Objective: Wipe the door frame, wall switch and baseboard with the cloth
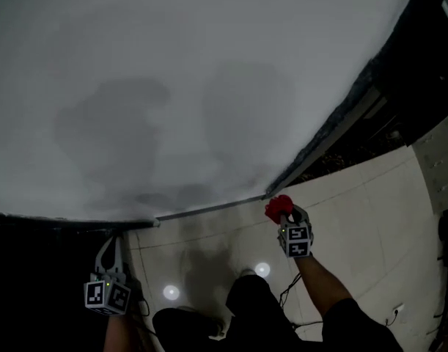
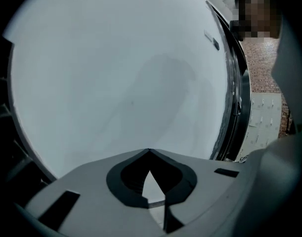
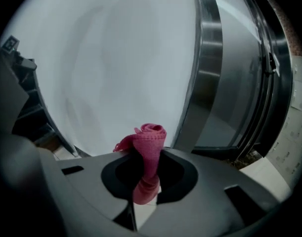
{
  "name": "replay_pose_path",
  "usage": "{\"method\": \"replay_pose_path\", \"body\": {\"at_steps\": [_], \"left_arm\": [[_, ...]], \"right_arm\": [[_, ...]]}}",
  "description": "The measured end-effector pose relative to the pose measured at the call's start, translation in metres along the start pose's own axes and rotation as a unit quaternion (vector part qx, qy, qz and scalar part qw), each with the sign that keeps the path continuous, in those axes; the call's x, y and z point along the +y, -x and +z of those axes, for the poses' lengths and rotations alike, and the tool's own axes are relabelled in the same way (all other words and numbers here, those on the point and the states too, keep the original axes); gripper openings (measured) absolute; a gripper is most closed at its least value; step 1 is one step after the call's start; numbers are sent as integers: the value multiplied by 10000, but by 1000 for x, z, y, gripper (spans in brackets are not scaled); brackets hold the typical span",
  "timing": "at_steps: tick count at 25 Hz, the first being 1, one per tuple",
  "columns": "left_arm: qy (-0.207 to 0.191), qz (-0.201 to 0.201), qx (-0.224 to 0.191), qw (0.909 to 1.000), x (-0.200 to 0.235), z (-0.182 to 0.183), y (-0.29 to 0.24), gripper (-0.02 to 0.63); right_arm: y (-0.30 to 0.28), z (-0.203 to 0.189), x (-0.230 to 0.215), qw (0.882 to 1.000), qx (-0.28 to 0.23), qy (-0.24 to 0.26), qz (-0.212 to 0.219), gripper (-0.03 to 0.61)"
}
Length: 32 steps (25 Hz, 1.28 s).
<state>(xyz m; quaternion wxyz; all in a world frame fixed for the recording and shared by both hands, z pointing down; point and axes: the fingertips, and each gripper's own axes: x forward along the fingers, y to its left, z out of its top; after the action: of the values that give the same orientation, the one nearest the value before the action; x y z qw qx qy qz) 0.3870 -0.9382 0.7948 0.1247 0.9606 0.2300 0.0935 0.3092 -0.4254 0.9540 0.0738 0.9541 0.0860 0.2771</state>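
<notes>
My right gripper (image 1: 284, 215) is shut on a bunched red cloth (image 1: 276, 207), which sits at the floor corner where the grey baseboard (image 1: 209, 210) meets the dark door frame (image 1: 333, 123). In the right gripper view the pink-red cloth (image 3: 151, 137) sticks up out of the jaws of the right gripper (image 3: 150, 154), with the white wall ahead and the metal frame (image 3: 210, 73) to the right. My left gripper (image 1: 112, 239) hangs low at the left, away from the cloth. Seen close, the left gripper (image 2: 150, 154) has its tips touching and holds nothing. A small plate (image 2: 213, 41) is on the wall near the frame.
A large white wall (image 1: 172, 86) fills most of the head view. Pale floor tiles (image 1: 370, 196) run along the right, with a thin cable (image 1: 293, 292) by my legs. A dark opening (image 1: 33, 284) lies at the lower left. A person stands far off by a brick wall (image 2: 264, 63).
</notes>
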Motion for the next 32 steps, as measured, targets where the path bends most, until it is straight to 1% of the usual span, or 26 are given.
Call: {"method": "replay_pose_path", "body": {"at_steps": [1,2,3,4,5,6,7,8,11,13,16,18,20,22,25,26,29,32], "left_arm": [[-79,-36,-93,9999,-9,20,0,-6],[-102,-87,-191,9997,-16,30,-7,-6],[-32,-157,-315,9994,-21,25,-22,-6],[114,-229,-466,9986,-23,6,-45,-6],[303,-286,-591,9974,-21,-20,-68,-6],[487,-308,-652,9962,-19,-42,-83,-6],[592,-291,-669,9956,-20,-48,-85,-6],[571,-249,-693,9957,-26,-35,-77,-6],[216,-210,-925,9953,-62,41,-48,-6],[140,-242,-1047,9941,-74,65,-35,-6],[398,-229,-1320,9902,-80,90,-7,-6],[500,-127,-1511,9872,-78,100,10,-6],[514,-64,-1571,9862,-77,99,26,-6],[421,-84,-1496,9878,-76,92,41,-6],[-15,-169,-1334,9909,-73,80,62,-6],[-71,-208,-1314,9911,-69,77,68,-6],[-42,-232,-1360,9904,-54,74,85,-6],[-105,-215,-1335,9908,-34,65,100,-6]], "right_arm": [[13,21,-5,9999,-117,-13,36,49],[17,38,-12,9997,-229,-27,41,49],[9,47,-20,9994,-337,3,7,49],[-10,47,-30,9990,-434,89,-46,49],[-31,42,-34,9985,-506,187,-74,49],[-43,39,-31,9981,-558,254,-47,49],[-40,44,-23,9976,-624,284,39,49],[-24,63,-15,9967,-737,295,171,49],[33,159,-6,9889,-1291,379,636,49],[61,195,-5,9833,-1593,289,825,49],[107,238,-10,9727,-2093,-38,999,49],[132,263,-14,9655,-2391,-77,1025,49],[153,271,-16,9610,-2589,9,975,48],[172,273,-15,9584,-2708,-23,899,48],[196,268,-11,9562,-2800,-355,772,48],[203,267,-8,9551,-2832,-467,736,48],[222,261,8,9518,-2913,-686,680,46],[236,252,24,9507,-2943,-741,636,46]]}}
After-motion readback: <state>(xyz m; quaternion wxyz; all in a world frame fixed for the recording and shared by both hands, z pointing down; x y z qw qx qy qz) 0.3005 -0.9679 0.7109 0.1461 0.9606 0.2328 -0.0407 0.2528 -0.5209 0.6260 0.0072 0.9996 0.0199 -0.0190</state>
